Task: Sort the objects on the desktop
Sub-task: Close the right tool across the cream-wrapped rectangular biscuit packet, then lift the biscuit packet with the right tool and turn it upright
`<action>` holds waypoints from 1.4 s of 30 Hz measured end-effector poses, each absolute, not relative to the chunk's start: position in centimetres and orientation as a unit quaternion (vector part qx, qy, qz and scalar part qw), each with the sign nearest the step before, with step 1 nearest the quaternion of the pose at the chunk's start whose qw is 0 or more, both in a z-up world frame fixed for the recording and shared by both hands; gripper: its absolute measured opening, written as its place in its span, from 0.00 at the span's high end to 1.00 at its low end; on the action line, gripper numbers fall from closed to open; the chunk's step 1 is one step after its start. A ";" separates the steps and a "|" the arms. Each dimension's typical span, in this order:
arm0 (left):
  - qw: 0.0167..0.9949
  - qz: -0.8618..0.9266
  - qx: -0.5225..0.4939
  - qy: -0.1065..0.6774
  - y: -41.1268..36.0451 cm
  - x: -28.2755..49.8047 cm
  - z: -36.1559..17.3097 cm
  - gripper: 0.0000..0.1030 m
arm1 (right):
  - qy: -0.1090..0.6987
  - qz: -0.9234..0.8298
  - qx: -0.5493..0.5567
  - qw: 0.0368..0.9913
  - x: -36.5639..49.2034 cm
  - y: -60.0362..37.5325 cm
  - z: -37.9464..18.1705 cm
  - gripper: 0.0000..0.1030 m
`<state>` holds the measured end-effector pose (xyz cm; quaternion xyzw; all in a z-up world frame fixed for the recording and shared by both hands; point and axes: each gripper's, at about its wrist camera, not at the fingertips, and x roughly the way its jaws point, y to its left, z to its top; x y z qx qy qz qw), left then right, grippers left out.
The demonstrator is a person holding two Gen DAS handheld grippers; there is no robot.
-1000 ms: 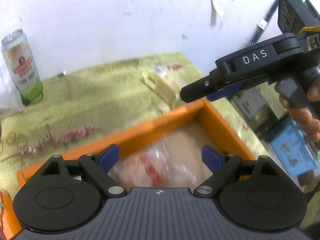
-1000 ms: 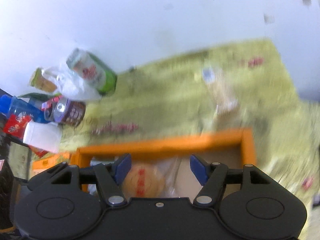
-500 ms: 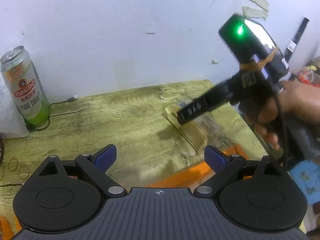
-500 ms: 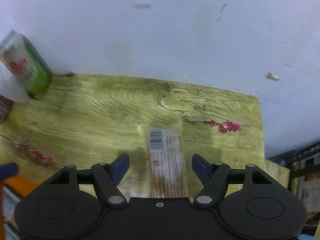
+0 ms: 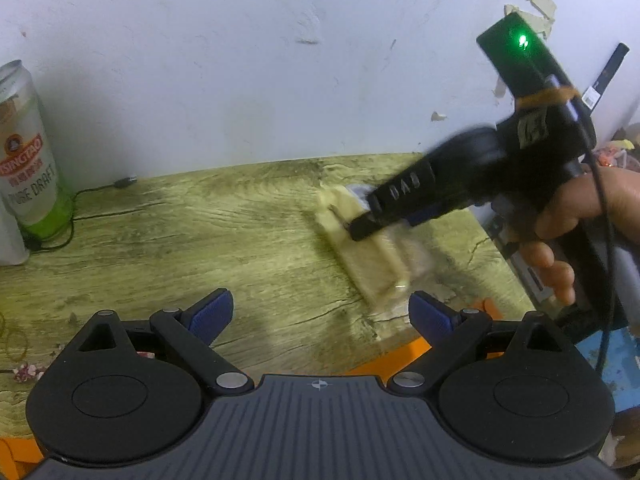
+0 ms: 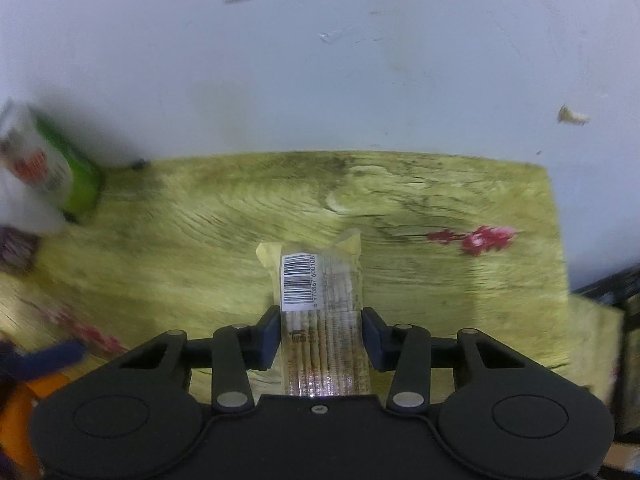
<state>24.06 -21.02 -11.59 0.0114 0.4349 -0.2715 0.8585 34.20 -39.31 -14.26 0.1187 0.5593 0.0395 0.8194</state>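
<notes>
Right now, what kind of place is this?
Probably a makeshift home or workshop desk: a worn wood-grain tabletop against a chipped white wall, with a beer can and a snack packet on it.

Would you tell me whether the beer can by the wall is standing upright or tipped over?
Upright: the beer can stands on its base on the table, with its rim at the top.

Behind everything, a white wall (image 5: 240, 60) with chipped paint. Along its foot, a thin black cable (image 5: 96, 192) with a plug, lying on the wooden table (image 5: 200, 248). Beyond the right table edge, something blue (image 5: 616, 360), blurred.
</notes>
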 end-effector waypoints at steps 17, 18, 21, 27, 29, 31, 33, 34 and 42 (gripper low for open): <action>0.841 -0.304 0.021 0.448 -25.0 24.7 -13.1 0.07 | 0.543 0.066 0.313 0.777 33.9 -43.0 -17.0 0.50; 0.840 -0.305 0.022 0.448 -25.1 24.8 -13.2 0.07 | 0.542 0.063 0.309 0.779 33.9 -43.2 -17.0 0.50; 0.837 -0.309 0.023 0.452 -25.6 25.0 -13.5 0.07 | 0.538 0.054 0.302 0.785 33.4 -44.1 -16.9 0.45; 0.832 -0.317 0.028 0.455 -26.6 25.2 -13.7 0.07 | 0.532 0.041 0.300 0.791 32.7 -45.3 -16.5 0.45; 0.831 -0.318 0.029 0.455 -26.9 25.3 -13.9 0.07 | 0.529 0.037 0.299 0.793 32.2 -45.7 -16.2 0.45; 0.830 -0.320 0.030 0.456 -27.0 25.4 -13.9 0.07 | 0.529 0.033 0.295 0.795 31.8 -46.0 -15.9 0.45; 0.829 -0.322 0.030 0.456 -27.2 25.5 -13.9 0.07 | 0.529 0.028 0.287 0.798 31.3 -46.3 -15.6 0.45; 0.828 -0.324 0.030 0.456 -27.3 25.5 -13.9 0.07 | 0.529 0.025 0.282 0.800 31.0 -46.4 -15.5 0.45; 0.824 -0.344 0.034 0.450 -28.0 25.0 -13.6 0.07 | 0.537 -0.020 0.268 0.800 29.0 -47.9 -15.0 0.45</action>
